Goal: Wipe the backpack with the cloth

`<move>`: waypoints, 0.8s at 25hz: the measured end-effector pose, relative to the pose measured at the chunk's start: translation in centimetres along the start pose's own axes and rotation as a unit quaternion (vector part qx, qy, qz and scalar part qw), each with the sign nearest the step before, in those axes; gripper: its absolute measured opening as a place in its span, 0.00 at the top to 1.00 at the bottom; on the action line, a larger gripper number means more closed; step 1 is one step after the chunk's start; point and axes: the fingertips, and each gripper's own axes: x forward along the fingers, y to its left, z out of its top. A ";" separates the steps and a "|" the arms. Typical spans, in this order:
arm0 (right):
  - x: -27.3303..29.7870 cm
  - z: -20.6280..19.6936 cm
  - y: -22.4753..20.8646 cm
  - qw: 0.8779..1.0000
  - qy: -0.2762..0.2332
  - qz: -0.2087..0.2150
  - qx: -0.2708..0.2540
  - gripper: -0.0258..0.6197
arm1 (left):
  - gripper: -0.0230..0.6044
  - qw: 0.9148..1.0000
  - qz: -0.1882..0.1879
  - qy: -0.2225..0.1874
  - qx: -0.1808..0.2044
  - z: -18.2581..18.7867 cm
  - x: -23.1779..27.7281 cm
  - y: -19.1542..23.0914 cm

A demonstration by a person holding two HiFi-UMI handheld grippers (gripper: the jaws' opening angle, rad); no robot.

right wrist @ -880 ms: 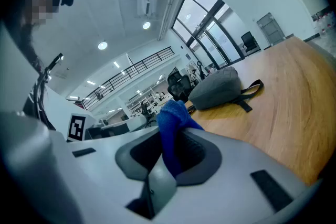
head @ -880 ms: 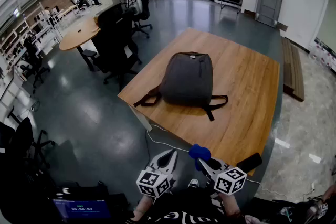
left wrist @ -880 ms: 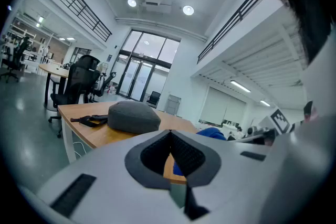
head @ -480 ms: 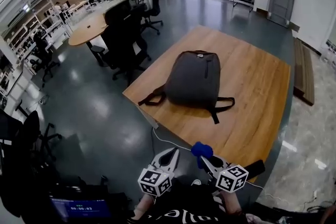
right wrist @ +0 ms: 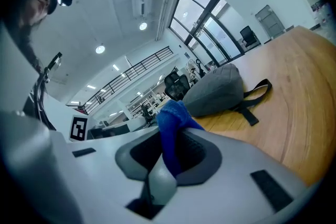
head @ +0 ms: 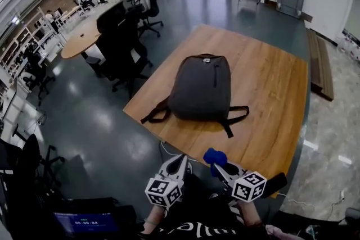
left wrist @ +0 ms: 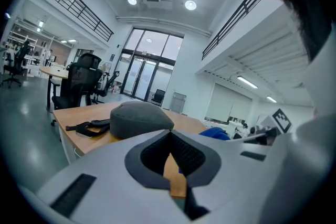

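Grey backpack (head: 201, 89) lying flat mid-way across the wooden table (head: 270, 87), at 12 o'clock from both grippers held at 6 o'clock short of its near edge: right gripper (head: 219, 168) jaws clamped on the blue cloth (head: 213, 158), left gripper (head: 181, 161) jaws closed together on nothing.

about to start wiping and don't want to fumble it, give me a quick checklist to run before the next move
1. Cloth gripped in the right gripper: ok, jaws shut on it.
2. Left gripper free: ok, shut on nothing.
3. Backpack lying flat on the table, top face bare: ok.
4. Straps off the top face: ok, they lie on the wood at the near end.
5. Cloth touching the backpack: not ok, both grippers are by the table's near edge, apart from it.
6. Cloth damp or dry: cannot tell.
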 end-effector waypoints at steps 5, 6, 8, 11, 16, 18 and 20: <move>3.4 3.0 -1.6 0.999 -0.017 -0.034 -0.001 0.86 | 0.96 1.000 -0.027 0.003 0.011 3.0 4.2 3.9; 4.3 3.5 -1.8 0.999 -0.018 -0.041 -0.001 0.86 | 0.96 0.999 -0.033 0.003 0.015 3.8 4.9 4.8; 6.5 4.3 -2.2 0.999 -0.020 -0.050 0.002 0.86 | 0.96 0.999 -0.042 0.002 0.022 5.3 6.3 6.9; 10.9 4.9 -2.0 0.999 -0.013 -0.047 0.002 0.86 | 0.96 0.999 -0.039 -0.004 0.021 7.2 7.5 10.8; 20.5 5.5 -0.7 0.999 0.023 -0.025 -0.019 0.86 | 0.96 0.999 -0.033 -0.002 0.009 9.4 9.0 18.4; 24.2 5.8 -0.1 0.999 0.035 -0.014 -0.029 0.86 | 0.96 0.999 -0.032 -0.002 0.008 10.2 9.4 21.0; 27.0 5.8 0.2 0.998 0.046 -0.005 -0.043 0.86 | 0.96 0.999 -0.032 -0.003 0.006 10.6 9.6 22.6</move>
